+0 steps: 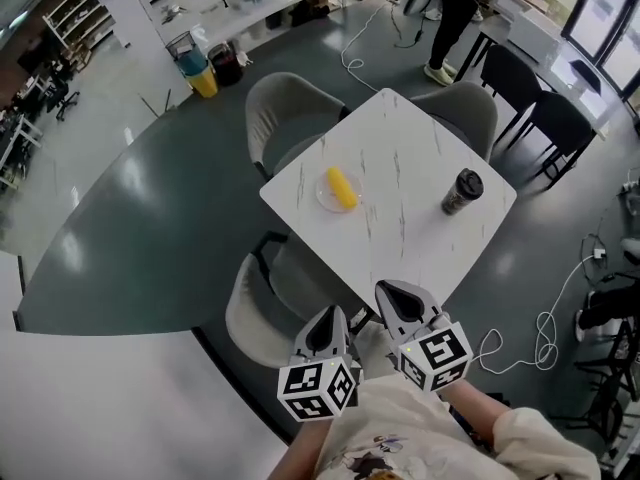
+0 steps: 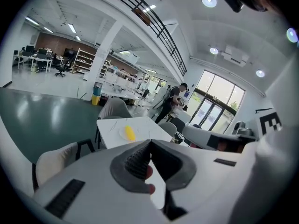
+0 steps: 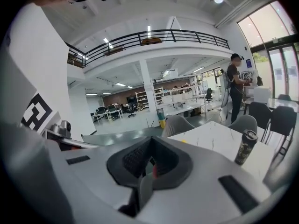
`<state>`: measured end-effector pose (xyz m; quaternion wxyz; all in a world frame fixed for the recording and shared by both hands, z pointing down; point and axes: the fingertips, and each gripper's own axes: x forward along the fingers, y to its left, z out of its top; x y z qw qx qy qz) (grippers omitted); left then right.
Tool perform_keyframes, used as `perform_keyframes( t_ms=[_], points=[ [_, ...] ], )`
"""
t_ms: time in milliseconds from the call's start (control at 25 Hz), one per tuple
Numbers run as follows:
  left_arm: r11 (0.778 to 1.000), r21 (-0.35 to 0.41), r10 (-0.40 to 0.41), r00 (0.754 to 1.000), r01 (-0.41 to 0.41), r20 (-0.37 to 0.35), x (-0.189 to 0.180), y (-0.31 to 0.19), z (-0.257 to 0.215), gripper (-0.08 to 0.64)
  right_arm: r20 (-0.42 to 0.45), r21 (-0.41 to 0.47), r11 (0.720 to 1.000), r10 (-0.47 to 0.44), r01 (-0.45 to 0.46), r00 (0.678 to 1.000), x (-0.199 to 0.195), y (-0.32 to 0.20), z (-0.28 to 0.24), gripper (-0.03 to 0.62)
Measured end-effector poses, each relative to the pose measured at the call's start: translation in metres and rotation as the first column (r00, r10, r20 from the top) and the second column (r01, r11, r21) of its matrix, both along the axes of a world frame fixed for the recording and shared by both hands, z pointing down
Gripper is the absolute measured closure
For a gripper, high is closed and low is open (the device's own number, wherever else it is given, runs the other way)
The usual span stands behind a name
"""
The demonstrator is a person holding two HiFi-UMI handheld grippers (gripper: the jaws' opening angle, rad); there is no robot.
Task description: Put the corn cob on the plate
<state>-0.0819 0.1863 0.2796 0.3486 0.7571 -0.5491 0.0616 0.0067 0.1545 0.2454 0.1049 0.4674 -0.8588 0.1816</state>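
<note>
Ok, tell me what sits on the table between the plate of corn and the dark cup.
Nothing: the head view shows only bare white table between the plate, with the corn on it, and the cup.

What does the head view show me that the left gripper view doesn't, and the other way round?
Only the head view: both tools together, the left tool and right tool, short of the table's near corner, and a white cable on the floor.

Only the left gripper view: that tool's jaws meeting with nothing between them, the ceiling lights and the glass doors.

Both: the white table, the corn lying on the plate, the cup, and a person standing beyond the table.
</note>
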Motion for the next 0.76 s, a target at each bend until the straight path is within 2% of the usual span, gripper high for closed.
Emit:
perform_keyframes(
  t_ms=[200, 480, 760],
  points=[
    [1.000, 0.026, -0.002, 1.000, 0.001, 0.008, 0.000, 0.039, -0.009, 0.552, 0.001, 0.043, 0.999, 0.000, 0.000, 1.000, -0.004, 0.044, -0.015, 0.588],
    [0.996, 0.085, 0.019, 0.997, -0.025, 0.076, 0.001, 0.088, -0.022, 0.552, 0.029, 0.073, 0.997, 0.031, -0.033, 0.999, 0.004, 0.095, -0.025, 0.588],
    [0.998, 0.056, 0.029, 0.999, -0.032, 0.046, 0.008, 0.131, -0.015, 0.554, 0.026, 0.019, 0.997, 0.080, -0.080, 0.996, 0.021, 0.137, -0.010, 0.588]
  ],
)
